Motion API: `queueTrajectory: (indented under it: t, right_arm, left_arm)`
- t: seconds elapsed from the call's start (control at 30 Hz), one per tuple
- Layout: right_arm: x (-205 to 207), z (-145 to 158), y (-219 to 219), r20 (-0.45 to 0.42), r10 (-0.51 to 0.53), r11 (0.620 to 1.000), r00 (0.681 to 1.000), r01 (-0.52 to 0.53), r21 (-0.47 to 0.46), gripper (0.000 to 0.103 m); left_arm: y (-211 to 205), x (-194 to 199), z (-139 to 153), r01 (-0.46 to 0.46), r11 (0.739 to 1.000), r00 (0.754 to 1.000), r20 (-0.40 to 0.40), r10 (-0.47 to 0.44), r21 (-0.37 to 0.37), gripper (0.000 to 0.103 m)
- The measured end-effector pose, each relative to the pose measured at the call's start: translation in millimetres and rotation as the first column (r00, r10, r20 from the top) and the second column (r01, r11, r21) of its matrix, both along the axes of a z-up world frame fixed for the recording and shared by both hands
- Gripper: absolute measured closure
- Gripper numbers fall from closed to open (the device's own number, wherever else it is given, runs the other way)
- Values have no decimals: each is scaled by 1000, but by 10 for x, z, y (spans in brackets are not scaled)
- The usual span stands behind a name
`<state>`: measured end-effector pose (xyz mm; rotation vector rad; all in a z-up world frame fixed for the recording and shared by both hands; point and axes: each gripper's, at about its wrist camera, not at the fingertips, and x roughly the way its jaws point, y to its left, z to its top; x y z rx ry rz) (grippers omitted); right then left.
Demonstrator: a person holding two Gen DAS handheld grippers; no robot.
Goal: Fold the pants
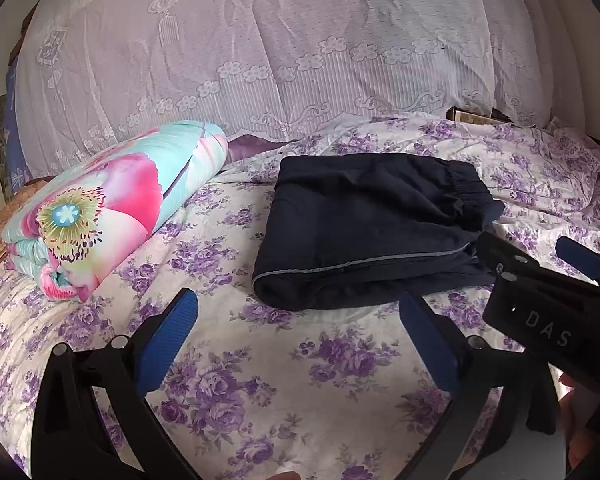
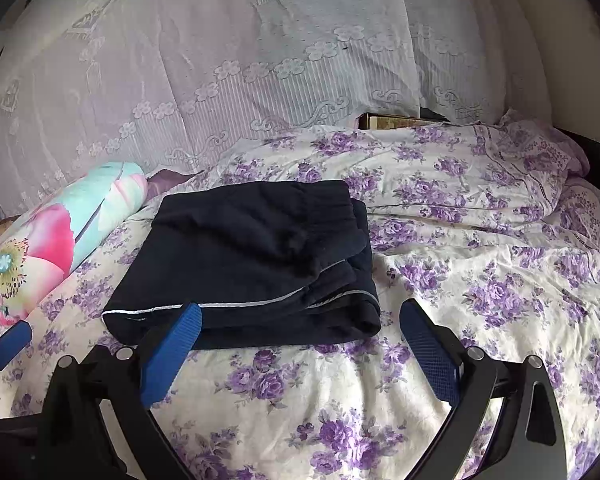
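The dark navy pants (image 1: 372,228) lie folded into a compact rectangle on the purple-flowered bedspread (image 1: 284,360), a grey piping stripe along the near edge. They also show in the right wrist view (image 2: 252,260). My left gripper (image 1: 298,308) is open and empty, just short of the pants' near edge. My right gripper (image 2: 300,318) is open and empty, its left finger (image 2: 176,348) in front of the pants' near edge. The right gripper's body (image 1: 548,300) shows at the right in the left wrist view, beside the pants.
A rolled floral quilt (image 1: 112,208) in pink and turquoise lies left of the pants. A lace curtain (image 1: 280,52) hangs behind the bed. A brown box (image 2: 396,121) sits at the far edge. The bedspread is rumpled at the right (image 2: 540,200).
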<state>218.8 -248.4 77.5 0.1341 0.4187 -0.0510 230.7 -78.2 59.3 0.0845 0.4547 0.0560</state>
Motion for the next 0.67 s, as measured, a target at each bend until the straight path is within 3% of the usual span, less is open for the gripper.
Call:
queueTrajectory:
  t: [0.67]
  right_arm:
    - [4, -11, 7, -3, 0, 1000, 1000, 0, 5, 4]
  left_arm:
    - [-16, -15, 6, 37, 999, 999, 8, -37, -7, 5]
